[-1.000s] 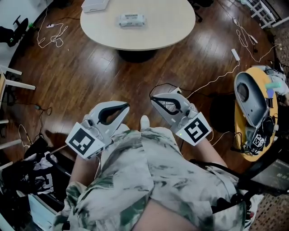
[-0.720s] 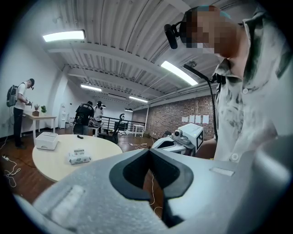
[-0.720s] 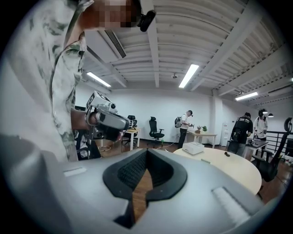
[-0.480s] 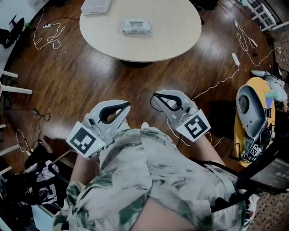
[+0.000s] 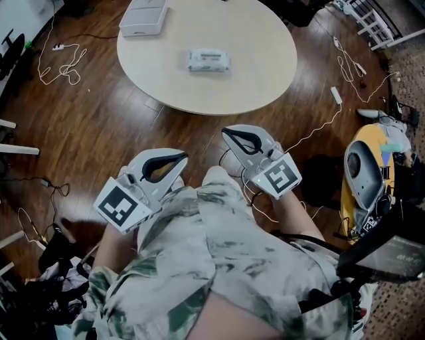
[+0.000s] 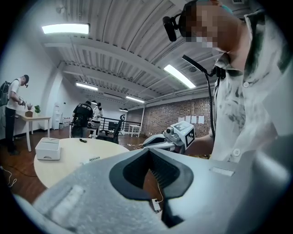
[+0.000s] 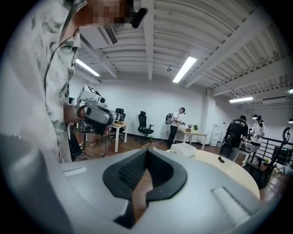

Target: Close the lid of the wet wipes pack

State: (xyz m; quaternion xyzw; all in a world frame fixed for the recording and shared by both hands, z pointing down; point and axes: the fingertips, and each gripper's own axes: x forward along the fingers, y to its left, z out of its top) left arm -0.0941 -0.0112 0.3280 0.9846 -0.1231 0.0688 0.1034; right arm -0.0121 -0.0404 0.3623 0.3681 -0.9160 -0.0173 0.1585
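The wet wipes pack (image 5: 209, 60) lies flat on the round beige table (image 5: 265, 73), far ahead of both grippers. From here I cannot tell how its lid stands. In the left gripper view the wipes pack (image 6: 94, 159) is only a small strip on the tabletop. My left gripper (image 5: 182, 157) is held low in front of the person's body, jaws together and empty. The right gripper (image 5: 225, 131) is beside it, a little farther forward, also shut on nothing. Both hang over the wooden floor, short of the table's near edge.
A white box (image 5: 143, 18) sits at the table's far left. Cables (image 5: 63, 56) and a power strip (image 5: 337, 95) lie on the floor. A yellow round stand (image 5: 368, 166) with equipment is at the right. People and desks stand in the room beyond.
The table and wipes pack have come lower and nearer in the head view. Both grippers stay shut and have shifted slightly forward.
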